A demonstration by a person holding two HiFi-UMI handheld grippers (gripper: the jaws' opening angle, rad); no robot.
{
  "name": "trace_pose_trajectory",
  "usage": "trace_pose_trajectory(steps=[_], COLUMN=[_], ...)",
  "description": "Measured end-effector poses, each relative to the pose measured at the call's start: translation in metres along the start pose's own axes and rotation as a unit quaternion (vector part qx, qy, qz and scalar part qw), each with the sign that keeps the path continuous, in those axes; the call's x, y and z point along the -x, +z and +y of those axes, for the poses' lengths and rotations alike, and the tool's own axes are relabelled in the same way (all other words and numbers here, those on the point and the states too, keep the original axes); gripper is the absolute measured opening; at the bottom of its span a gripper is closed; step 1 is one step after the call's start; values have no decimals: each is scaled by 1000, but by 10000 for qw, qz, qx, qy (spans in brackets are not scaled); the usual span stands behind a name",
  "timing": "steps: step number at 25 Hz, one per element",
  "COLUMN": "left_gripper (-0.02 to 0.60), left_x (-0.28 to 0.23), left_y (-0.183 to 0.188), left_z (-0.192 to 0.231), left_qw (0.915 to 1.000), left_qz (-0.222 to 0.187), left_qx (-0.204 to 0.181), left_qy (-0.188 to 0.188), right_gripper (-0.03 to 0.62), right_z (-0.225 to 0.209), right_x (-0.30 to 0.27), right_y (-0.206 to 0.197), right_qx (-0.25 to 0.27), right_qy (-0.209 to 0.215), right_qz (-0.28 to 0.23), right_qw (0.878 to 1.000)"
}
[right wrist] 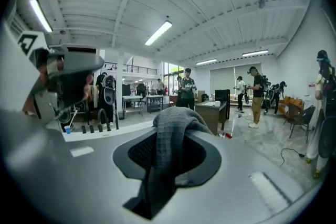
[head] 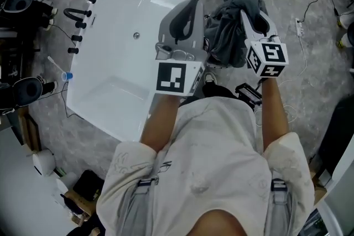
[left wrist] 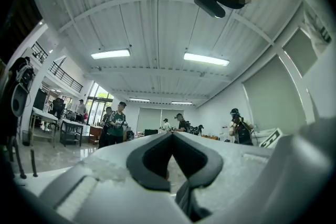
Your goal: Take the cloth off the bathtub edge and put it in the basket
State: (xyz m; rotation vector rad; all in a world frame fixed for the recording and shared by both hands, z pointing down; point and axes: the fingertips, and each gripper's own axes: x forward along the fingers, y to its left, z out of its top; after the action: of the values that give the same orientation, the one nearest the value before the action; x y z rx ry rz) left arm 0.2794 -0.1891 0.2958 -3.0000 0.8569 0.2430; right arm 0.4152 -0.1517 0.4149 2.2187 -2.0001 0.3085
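Cloth (head: 229, 36) hangs bunched from my right gripper (head: 250, 16), jaws nearly closed and pinching it, just beside the bathtub (head: 127, 19) edge. My left gripper (head: 191, 5): jaws together, empty.

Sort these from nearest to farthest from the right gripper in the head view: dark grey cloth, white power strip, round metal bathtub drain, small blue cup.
1. Dark grey cloth, in the right gripper.
2. White power strip, floor at right.
3. Round metal bathtub drain, left.
4. Small blue cup, far left.
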Motion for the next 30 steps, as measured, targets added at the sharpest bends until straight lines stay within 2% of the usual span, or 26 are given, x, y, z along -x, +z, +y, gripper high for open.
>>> trace_pose_trajectory(steps=[7, 14, 18, 23, 27, 30], left_gripper=[-3, -3, -3, -3, -3, -3], left_x=[-2, -2, -3, -7, -10, -13], left_y=[-6, -17, -19, -29, -33, -36], left_z=[8, 20, 19, 23, 22, 18], left_qw=[9997, 9991, 9987, 9984, 9983, 9984], left_qz=[64, 151, 155, 230, 287, 323], left_qx=[-73, -121, -55, -53, -67, -93], left_qy=[234, 383, 474, 517, 495, 462], right_gripper=[84, 84, 87, 98, 98, 99], right_z=[-12, -9, -10, -10, -18, -20], right_x=[-38, -61, -71, -78, -78, -78], right_y=[-96, -177, -220, -279, -314, -332], right_qx=[-131, -168, 1, 118, 67, -12], right_qy=[126, 269, 379, 485, 388, 367], right_qz=[1066, 2043, 2639, 3487, 3893, 4016], right_qw=[9941, 9784, 9638, 9359, 9203, 9151])
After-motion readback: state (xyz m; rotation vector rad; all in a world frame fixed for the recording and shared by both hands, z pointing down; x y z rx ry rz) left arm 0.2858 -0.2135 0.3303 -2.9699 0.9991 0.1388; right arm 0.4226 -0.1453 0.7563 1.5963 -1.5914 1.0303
